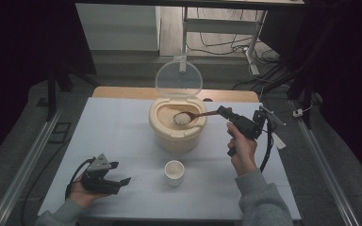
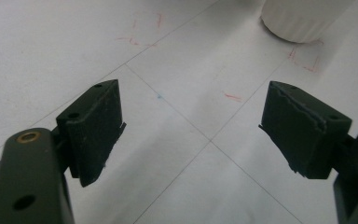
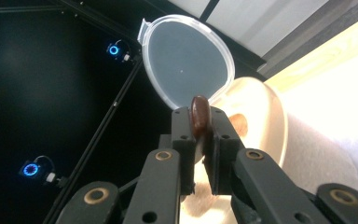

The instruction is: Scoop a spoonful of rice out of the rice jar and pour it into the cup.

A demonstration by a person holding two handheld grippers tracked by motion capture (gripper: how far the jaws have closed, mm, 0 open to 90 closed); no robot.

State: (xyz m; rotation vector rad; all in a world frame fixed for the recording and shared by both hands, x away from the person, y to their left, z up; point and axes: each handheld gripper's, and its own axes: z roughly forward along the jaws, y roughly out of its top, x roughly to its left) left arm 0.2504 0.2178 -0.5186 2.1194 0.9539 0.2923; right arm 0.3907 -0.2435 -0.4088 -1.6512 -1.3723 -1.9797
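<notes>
2 jaws of the right gripper point(image 1: 224, 113) clamped tight on the handle end of a brown spoon point(image 1: 193, 116), kept about level, presumably so the heap of rice in its bowl stays put above the open rice container point(image 1: 177, 132) just ahead of the claw. Nearer the person from that claw, a small white cup point(image 1: 174, 173), likely placed within easy reach for pouring. Well off to the side, left gripper point(image 1: 122, 174) resting on the table point(image 1: 113, 132), jaws wide apart and empty.

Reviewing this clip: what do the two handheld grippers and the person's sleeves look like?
Both grippers are black, each with two flat rectangular jaws. The left gripper carries a grey three-cornered plate on top and trails a black cable. Its pads look matte with ragged edges. The right gripper has brass-coloured pivot pins and a black cable hanging below it. The person wears grey sleeves.
</notes>
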